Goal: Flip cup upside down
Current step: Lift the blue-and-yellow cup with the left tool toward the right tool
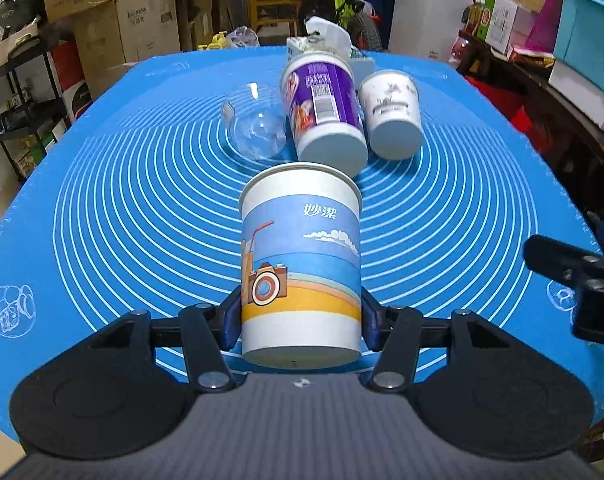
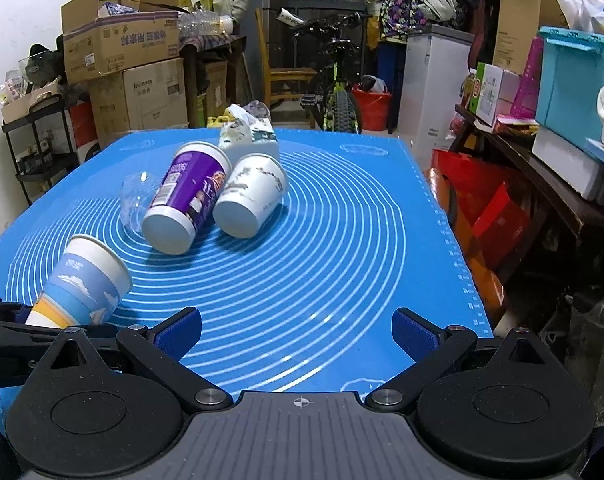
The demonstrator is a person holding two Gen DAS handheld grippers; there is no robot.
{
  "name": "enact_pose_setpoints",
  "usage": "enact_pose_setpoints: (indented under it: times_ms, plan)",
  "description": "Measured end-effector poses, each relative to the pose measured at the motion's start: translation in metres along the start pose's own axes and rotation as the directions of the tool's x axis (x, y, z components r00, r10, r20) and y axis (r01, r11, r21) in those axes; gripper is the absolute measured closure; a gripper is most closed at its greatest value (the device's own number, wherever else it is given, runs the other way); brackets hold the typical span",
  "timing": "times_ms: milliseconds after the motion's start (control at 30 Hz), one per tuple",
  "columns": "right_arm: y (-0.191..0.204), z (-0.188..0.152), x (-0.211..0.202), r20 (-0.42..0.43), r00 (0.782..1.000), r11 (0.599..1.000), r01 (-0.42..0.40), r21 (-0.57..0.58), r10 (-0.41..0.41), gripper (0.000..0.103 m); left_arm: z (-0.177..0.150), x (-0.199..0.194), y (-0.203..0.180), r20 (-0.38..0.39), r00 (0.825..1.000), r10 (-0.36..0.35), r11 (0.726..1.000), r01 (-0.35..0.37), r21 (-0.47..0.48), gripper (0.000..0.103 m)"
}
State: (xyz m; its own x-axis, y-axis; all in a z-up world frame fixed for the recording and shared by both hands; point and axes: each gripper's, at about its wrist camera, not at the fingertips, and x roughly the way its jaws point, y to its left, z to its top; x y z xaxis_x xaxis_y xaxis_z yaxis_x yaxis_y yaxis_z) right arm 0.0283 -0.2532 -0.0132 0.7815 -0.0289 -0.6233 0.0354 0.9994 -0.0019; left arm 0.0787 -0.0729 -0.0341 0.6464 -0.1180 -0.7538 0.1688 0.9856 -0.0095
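Observation:
My left gripper point(image 1: 300, 320) is shut on a paper cup point(image 1: 301, 264) printed with a blue sky, a camera and a drink. It grips the cup near its base, above the blue mat point(image 1: 102, 208), with the rim tilted away from the camera. In the right wrist view the same cup point(image 2: 82, 290) shows at the lower left, tilted, with the left gripper's black arms beneath it. My right gripper point(image 2: 296, 332) is open and empty above the mat's near side.
On the mat point(image 2: 322, 248) a purple cup point(image 1: 322, 112) point(image 2: 188, 198) and a white cup point(image 1: 392, 114) point(image 2: 250, 196) stand upside down, with a clear plastic cup point(image 1: 254, 128) to their left. A tissue pack point(image 2: 248, 136) stands behind. Boxes, shelves and a bicycle surround the table.

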Motion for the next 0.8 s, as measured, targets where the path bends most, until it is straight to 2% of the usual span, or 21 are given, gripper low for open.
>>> enact_pose_setpoints:
  times_ms: [400,433,533,667,800]
  plan:
    - [0.002,-0.004,0.002,-0.013,1.0,1.0,-0.004,-0.006,0.004,0.002,-0.008,0.007,0.0,0.019,1.0,0.023,1.0,-0.023,-0.001,0.044]
    - [0.001,-0.004,0.002,-0.014,1.0,1.0,-0.003,-0.006,0.003,0.002,-0.008,0.007,0.0,0.019,0.999,0.026,1.0,-0.026,0.001,0.042]
    - [0.002,-0.004,0.002,-0.015,1.0,1.0,-0.002,-0.004,0.002,0.002,-0.008,0.006,0.003,0.016,1.0,0.015,1.0,-0.015,-0.019,0.02]
    - [0.002,-0.003,0.001,-0.014,1.0,1.0,-0.003,-0.011,0.002,0.002,-0.007,0.002,0.003,0.023,1.0,0.019,1.0,-0.018,-0.018,0.015]
    - [0.005,-0.003,-0.001,-0.01,1.0,1.0,-0.004,-0.016,0.004,0.002,-0.007,-0.004,0.004,0.023,1.0,-0.007,1.0,0.007,-0.016,0.009]
